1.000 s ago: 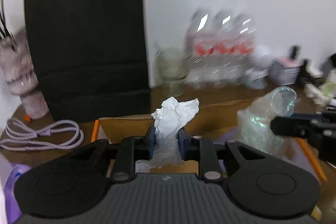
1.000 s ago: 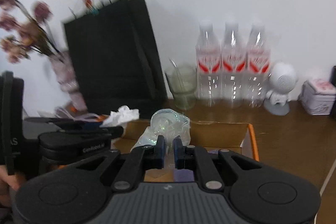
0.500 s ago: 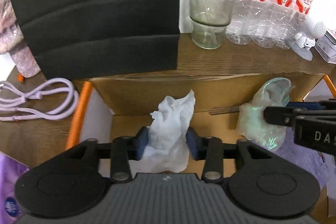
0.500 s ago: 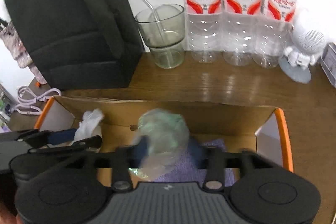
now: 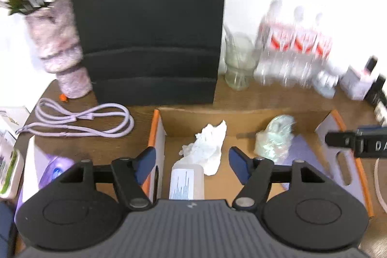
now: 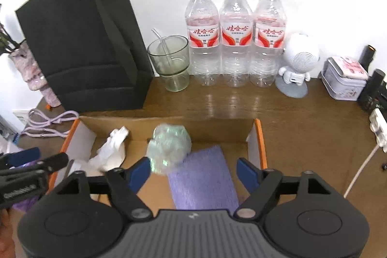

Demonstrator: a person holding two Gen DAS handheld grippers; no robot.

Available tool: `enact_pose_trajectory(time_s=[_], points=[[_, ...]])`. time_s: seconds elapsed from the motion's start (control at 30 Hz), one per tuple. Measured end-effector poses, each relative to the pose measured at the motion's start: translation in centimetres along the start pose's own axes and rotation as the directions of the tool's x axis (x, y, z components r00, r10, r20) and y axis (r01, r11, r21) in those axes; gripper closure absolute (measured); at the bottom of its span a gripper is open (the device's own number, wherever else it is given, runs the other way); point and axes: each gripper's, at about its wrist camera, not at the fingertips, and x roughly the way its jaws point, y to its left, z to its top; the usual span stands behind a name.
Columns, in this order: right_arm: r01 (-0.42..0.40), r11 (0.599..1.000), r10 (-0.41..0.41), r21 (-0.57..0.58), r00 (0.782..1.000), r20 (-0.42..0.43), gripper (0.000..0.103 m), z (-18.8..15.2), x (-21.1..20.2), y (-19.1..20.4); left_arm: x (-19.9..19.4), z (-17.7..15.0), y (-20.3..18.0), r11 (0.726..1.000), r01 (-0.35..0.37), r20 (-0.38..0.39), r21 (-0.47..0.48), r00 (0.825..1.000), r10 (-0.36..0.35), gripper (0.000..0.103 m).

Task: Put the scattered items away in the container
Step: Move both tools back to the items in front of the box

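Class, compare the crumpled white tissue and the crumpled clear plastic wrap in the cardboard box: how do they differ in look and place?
The white tissue is opaque and matte; the plastic wrap is see-through with a greenish sheen. The tissue lies toward the box's left side, next to a small labelled bottle; the wrap sits nearer the middle, by the purple cloth. Both are crumpled, inside the cardboard box, and free of either gripper.

Open-topped cardboard box (image 6: 256, 137), black bag (image 6: 84, 45) and bottles (image 6: 235, 40) walling the desk behind

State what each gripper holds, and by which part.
Nothing. Both the left gripper and right gripper are opening, fingers clear of tissue and plastic wad.
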Motion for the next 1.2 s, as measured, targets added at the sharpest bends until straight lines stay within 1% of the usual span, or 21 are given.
enact_pose_trajectory(time_s=[0.07,0.13,0.17,0.2,0.23,0.27,0.3,0.33,0.4,0.47,0.53,0.57,0.63,0.7,0.77,0.83,0.87,0.93,1.0,1.1,1.2], points=[[-0.004,1.000,0.004,0.004,1.000,0.009,0.019,-1.2,-1.2,-0.1,-1.5,-1.1,0.1,1.000,-0.014,0.032,-0.009,0.999,0.014,0.021],[-0.004,1.000,0.005,-0.008,1.000,0.030,0.019,-3.0,-2.3,0.3,-3.1,-2.6,-0.2,0.998,-0.058,0.098,0.003,0.994,0.058,0.018],[-0.003,1.000,0.004,-0.017,0.999,0.052,0.019,-4.2,-2.9,0.7,-4.0,-3.5,-0.3,0.996,-0.088,0.146,0.006,0.985,0.087,0.017],[-0.008,1.000,0.010,-0.029,0.996,0.087,0.019,-5.4,-3.6,1.1,-5.0,-4.7,-0.4,0.993,-0.116,0.215,-0.011,0.970,0.116,0.014],[-0.016,0.999,0.022,-0.044,0.990,0.137,0.018,-6.8,-4.3,1.4,-6.1,-6.1,-0.4,0.990,-0.132,0.289,-0.041,0.947,0.138,0.012],[-0.023,0.997,0.038,-0.076,0.976,0.213,0.018,-8.6,-5.3,1.9,-6.9,-7.4,-0.5,0.988,-0.139,0.352,-0.062,0.924,0.152,0.008],[-0.022,0.994,0.052,-0.110,0.958,0.282,0.018,-10.1,-6.0,2.4,-7.7,-8.8,-0.7,0.989,-0.134,0.407,-0.061,0.902,0.147,0.008],[-0.012,0.990,0.061,-0.139,0.932,0.357,0.017,-11.5,-6.6,2.7,-8.4,-9.9,-1.0,0.992,-0.123,0.445,-0.042,0.886,0.129,0.007],[0.043,0.981,0.056,-0.188,0.868,0.494,0.015,-14.3,-7.5,3.6,-9.5,-11.9,-1.5,0.994,-0.107,0.501,0.016,0.862,0.085,0.004],[0.089,0.975,0.044,-0.204,0.822,0.567,0.015,-16.4,-8.0,4.1,-10.6,-13.7,-1.8,0.993,-0.104,0.550,0.050,0.833,0.059,0.002],[0.069,0.981,0.054,-0.181,0.801,0.596,0.015,-17.9,-8.6,3.8,-11.6,-15.0,-1.7,0.994,-0.085,0.575,0.062,0.817,0.034,0.001],[0.042,0.985,0.070,-0.169,0.793,0.605,0.015,-18.8,-9.1,3.6,-12.0,-15.7,-1.5,0.995,-0.071,0.580,0.066,0.814,0.019,0.000],[0.023,0.988,0.078,-0.155,0.785,0.615,0.013,-20.4,-9.7,3.4,-12.9,-17.5,-1.0,0.997,-0.054,0.581,0.063,0.814,0.008,0.000],[0.018,0.989,0.077,-0.144,0.780,0.621,0.010,-22.7,-10.3,3.2,-13.6,-19.9,-0.6,0.997,-0.064,0.563,0.039,0.826,0.031,0.000],[-0.015,0.992,0.089,-0.124,0.776,0.624,0.008,-24.9,-10.7,2.7,-14.2,-22.7,-0.4,0.998,-0.057,0.560,0.004,0.827,0.045,0.000],[-0.053,0.992,0.113,-0.116,0.785,0.609,0.008,-26.9,-10.7,2.2,-14.5,-25.2,-0.2,1.000,-0.028,0.544,-0.005,0.839,0.026,0.000],[-0.067,0.989,0.135,-0.135,0.792,0.595,0.008,-27.5,-10.7,1.9,-14.3,-26.2,-0.3,1.000,-0.019,0.524,0.011,0.851,0.010,0.000],[-0.089,0.978,0.182,-0.190,0.806,0.563,0.013,-28.2,-10.8,1.8,-13.9,-27.4,-0.7,0.999,-0.035,0.501,0.042,0.865,0.009,0.000],[-0.094,0.972,0.198,-0.213,0.816,0.542,0.027,-28.1,-10.7,1.9,-13.3,-27.9,-0.9,0.996,-0.053,0.484,0.066,0.875,0.015,0.011],[-0.127,0.971,0.215,-0.201,0.830,0.514,0.033,-27.7,-10.0,1.9,-12.1,-27.2,-0.3,0.999,0.001,0.434,0.054,0.901,-0.024,0.023],[-0.148,0.967,0.233,-0.209,0.846,0.480,0.034,-27.4,-8.9,2.3,-10.8,-26.4,0.1,0.998,0.040,0.391,0.045,0.919,-0.055,0.034]])
